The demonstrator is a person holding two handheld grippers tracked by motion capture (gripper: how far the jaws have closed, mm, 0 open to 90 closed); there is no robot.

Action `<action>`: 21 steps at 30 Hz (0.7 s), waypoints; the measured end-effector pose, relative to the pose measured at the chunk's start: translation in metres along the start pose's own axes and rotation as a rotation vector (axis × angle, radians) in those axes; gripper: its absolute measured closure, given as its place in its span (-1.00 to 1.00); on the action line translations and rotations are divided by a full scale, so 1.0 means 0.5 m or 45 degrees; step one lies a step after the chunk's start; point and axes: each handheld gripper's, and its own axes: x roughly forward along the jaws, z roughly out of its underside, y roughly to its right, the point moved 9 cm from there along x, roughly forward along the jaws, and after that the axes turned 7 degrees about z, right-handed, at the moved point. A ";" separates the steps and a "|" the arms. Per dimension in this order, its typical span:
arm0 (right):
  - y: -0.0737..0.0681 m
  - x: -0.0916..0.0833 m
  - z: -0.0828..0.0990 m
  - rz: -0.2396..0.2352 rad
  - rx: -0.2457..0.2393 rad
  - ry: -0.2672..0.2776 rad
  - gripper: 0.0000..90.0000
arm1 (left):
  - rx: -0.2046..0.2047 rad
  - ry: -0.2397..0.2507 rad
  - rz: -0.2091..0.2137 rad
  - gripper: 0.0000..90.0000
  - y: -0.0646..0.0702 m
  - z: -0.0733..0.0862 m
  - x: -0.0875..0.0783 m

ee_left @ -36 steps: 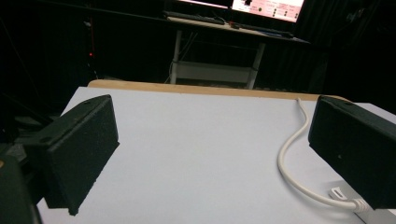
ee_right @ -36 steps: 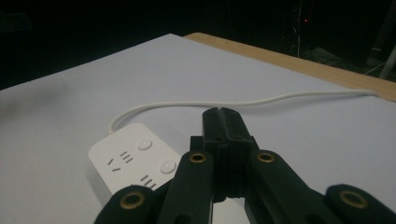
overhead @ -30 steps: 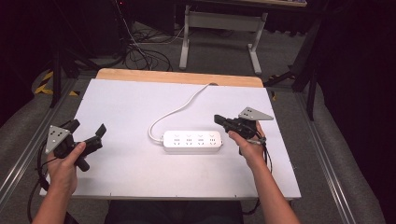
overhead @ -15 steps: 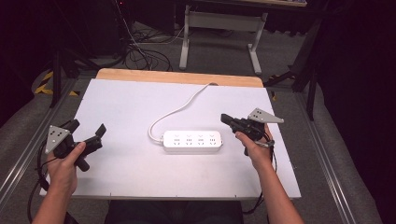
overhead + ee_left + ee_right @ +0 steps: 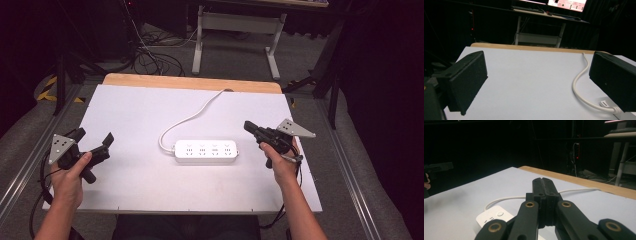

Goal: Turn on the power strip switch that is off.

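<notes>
Lying: the white plastic power strip (image 5: 206, 151) with its row of sockets rests flat near the middle of the white desk (image 5: 135, 110), long side across the person's front.
Cord: its white rubber cable (image 5: 192, 117) loops off the strip's left end and curves away to the far wooden edge of the desk, where it drops out of sight.
Progress: nothing grips or touches the strip, and no plug sits in any socket that I can make out, so I judge the handling of it has not begun; the grasp and whatever follows are all left to do.
Right side: the right hand-held gripper (image 5: 249, 126) hovers just beside the strip's right end, apart from it, its tips aimed leftward; in the right gripper view the jaws are pressed together with nothing between them, and the strip's end (image 5: 495, 216) lies below and ahead.
Right arm: the forearm comes up from the near edge, wrist angled inward toward the strip (the grey three-cornered plate rides on top).
Left side: the left hand-held gripper (image 5: 92, 137) hangs well apart from the strip, over the desk's left edge, jaws spread wide and empty.
Left arm: the forearm rises from the near-left corner, hand wrapped round the handle, jaws pointing toward the right.
</notes>
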 end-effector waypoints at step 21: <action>0.026 -0.050 -0.007 0.054 0.008 0.074 0.62 | -0.004 0.004 -0.002 -0.95 0.000 -0.001 0.000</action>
